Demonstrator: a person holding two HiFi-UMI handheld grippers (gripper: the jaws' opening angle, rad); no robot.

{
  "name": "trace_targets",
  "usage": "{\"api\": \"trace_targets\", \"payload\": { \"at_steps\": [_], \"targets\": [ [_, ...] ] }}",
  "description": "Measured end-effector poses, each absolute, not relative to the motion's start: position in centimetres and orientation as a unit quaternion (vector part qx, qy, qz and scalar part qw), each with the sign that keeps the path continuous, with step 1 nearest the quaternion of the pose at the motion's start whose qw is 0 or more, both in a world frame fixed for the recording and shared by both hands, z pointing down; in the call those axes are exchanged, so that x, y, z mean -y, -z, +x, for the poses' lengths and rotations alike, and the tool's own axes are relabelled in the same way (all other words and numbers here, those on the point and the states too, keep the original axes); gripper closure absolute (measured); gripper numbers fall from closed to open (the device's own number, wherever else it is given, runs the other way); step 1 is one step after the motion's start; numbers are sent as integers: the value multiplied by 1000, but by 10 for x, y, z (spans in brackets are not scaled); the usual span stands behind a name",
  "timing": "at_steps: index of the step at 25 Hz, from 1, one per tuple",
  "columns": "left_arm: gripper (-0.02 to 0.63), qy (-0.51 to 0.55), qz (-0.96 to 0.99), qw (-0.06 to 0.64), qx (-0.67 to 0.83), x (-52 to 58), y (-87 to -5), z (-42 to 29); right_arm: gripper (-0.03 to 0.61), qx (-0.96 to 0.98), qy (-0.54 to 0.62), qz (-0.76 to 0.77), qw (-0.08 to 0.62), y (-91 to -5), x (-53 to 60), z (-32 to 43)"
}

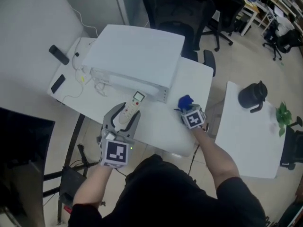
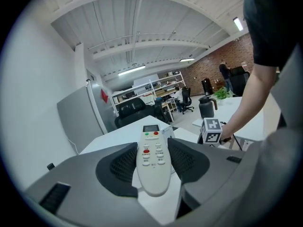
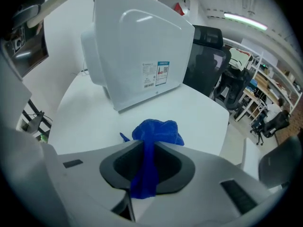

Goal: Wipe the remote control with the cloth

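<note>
Two grippers work over a white rectangular surface (image 1: 158,129). The left gripper (image 1: 125,115) (image 2: 152,148) has its jaws set fairly wide and closed on a long white plastic remote control (image 1: 129,109) (image 2: 152,162) with red and green buttons and a small display. The dark ribbed pads press on its two long sides, and its display end points away from the person. It sits towards the surface's near edge, just in front of a large white boxy appliance (image 1: 135,56) (image 3: 137,46) that fills the middle and far part of the surface.

The right gripper (image 1: 188,109) (image 3: 149,148) points steeply down near the surface's right edge, beside the appliance's near right corner. Its jaws are almost together and pinch a crumpled bright blue cloth (image 1: 185,100) (image 3: 156,131). One bunch bulges out past the jaw tips, close over the surface, and a strip runs back between the pads.

Remote control and cloth are apart, with bare surface between them. Two small black devices (image 1: 58,54) lie at the far left corner.
</note>
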State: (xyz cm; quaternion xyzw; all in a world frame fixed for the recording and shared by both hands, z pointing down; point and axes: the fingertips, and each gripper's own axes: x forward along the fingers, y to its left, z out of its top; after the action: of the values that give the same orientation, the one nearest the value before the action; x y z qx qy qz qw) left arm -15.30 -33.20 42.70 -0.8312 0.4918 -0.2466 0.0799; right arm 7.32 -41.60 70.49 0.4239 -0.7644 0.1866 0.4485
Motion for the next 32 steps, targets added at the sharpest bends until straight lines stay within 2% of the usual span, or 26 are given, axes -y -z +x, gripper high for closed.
{"api": "trace_targets", "payload": {
  "at_steps": [6,13,18,23,32],
  "targets": [
    [416,252,-828,94,-492,281,-448,-122,517,825,-154,412,356,-639,362,60],
    [416,278,-819,128,-485,200,-465,-62,518,891,-76,380,235,-511,255,59],
    [415,304,-811,142,-480,147,-473,-30,520,928,-27,330,174,-429,168,52],
    [416,325,-802,165,-472,110,-466,-16,520,953,-7,250,171,-399,95,22],
    [416,347,-799,222,-437,66,-464,-27,519,961,-1,161,223,-418,32,-33]
  ]
}}
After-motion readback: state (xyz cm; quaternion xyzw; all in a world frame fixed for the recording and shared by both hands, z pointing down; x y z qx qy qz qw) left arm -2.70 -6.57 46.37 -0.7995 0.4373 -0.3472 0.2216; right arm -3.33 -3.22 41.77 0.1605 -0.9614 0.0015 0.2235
